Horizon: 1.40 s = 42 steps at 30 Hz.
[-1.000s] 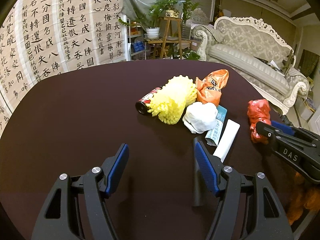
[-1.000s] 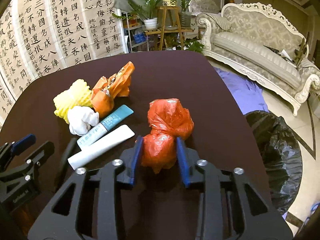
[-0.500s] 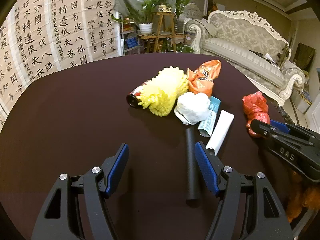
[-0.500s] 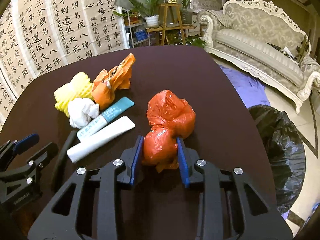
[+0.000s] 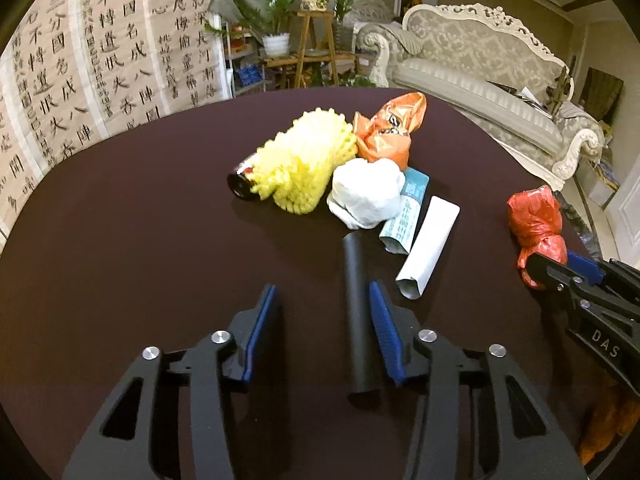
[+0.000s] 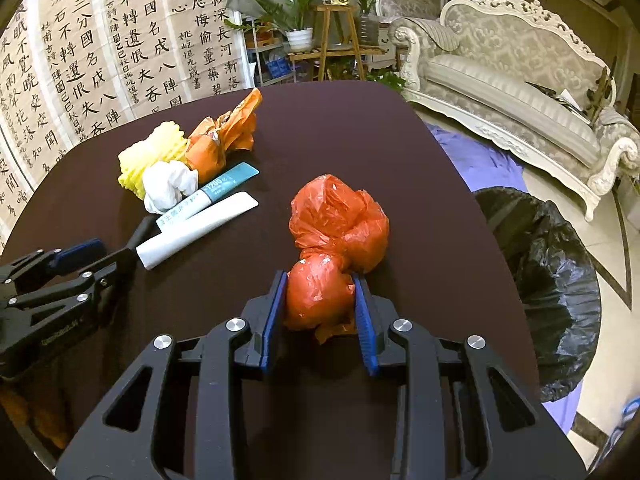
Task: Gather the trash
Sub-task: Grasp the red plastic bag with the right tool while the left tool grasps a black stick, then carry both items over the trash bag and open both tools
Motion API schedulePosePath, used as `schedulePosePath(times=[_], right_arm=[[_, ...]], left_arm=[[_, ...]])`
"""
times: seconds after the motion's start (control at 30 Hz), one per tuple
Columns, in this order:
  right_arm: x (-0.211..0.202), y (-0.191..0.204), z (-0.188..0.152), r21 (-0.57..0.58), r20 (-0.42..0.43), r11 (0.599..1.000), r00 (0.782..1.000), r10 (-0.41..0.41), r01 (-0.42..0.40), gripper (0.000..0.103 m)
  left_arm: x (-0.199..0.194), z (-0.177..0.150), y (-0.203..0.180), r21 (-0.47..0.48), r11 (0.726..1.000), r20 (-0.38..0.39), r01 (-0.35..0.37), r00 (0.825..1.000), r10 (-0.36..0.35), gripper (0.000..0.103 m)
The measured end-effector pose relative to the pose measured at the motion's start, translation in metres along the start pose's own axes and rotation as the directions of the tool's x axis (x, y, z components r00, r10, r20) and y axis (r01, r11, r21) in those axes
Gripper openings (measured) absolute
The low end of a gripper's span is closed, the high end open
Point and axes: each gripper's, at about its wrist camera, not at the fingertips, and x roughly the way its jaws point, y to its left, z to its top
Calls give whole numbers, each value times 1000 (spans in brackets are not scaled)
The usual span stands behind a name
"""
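On the dark round table (image 5: 120, 240), my left gripper (image 5: 321, 292) is closing around a black tube (image 5: 358, 320). The tube lies against the right-hand finger, and the left-hand finger stands clear of it. My right gripper (image 6: 320, 280) is shut on the near lobe of a knotted red plastic bag (image 6: 340, 220) resting on the table. That bag (image 5: 534, 220) and the right gripper (image 5: 556, 264) also show at the right of the left wrist view. The left gripper (image 6: 92, 252) appears at the left of the right wrist view.
A pile lies beyond the left gripper: a yellow foam net (image 5: 304, 172) over a dark bottle (image 5: 240, 184), an orange wrapper (image 5: 388, 128), crumpled white paper (image 5: 366, 196), a teal tube (image 5: 408, 212) and a white tube (image 5: 430, 246). A black-lined bin (image 6: 548, 272) stands right of the table.
The left jaws have narrowed, and the black tube, first hidden behind the right finger, now lies between them. The right jaws squeezed tighter on the red bag and shifted slightly.
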Motion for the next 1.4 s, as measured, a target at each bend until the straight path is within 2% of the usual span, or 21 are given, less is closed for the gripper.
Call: schedulePosePath(times=[0.1,0.17,0.2,0.37,0.47,0.8,1.07,1.4], right_arm=[[-2,0,-2,-2,3,1000,1000,1,-1,32],[-3,0,-3,-1,4,1000,1000,4,-4,32],[-3,0,-3,0,5,1000,1000,6,-6,32],[-8,0,-4,4,21,1000,1000,11,-11,31],[-11,-1,-2,10,32,1000,999,12,-12,31],[-27,-21,-3,41,79,999,996,-34,31,31],[-46,-64,-9,118,116,987,986,-119,105,31],[-56,-134,-15,234,132,950,961,-243,208,31]], left_arm=[[-1,-1,-2,17,1000,1,10,1000,-10,34],[-2,-1,-3,25,1000,5,14,1000,-14,15],[-2,-2,-3,26,999,6,24,1000,-25,14],[-4,-2,0,8,998,11,67,998,-67,14],[-12,-2,0,-2,996,42,87,995,-86,14],[-33,0,-28,21,992,116,128,985,-129,14],[-35,17,-71,84,979,141,184,971,-194,14],[-23,36,-143,191,950,150,248,949,-278,14]])
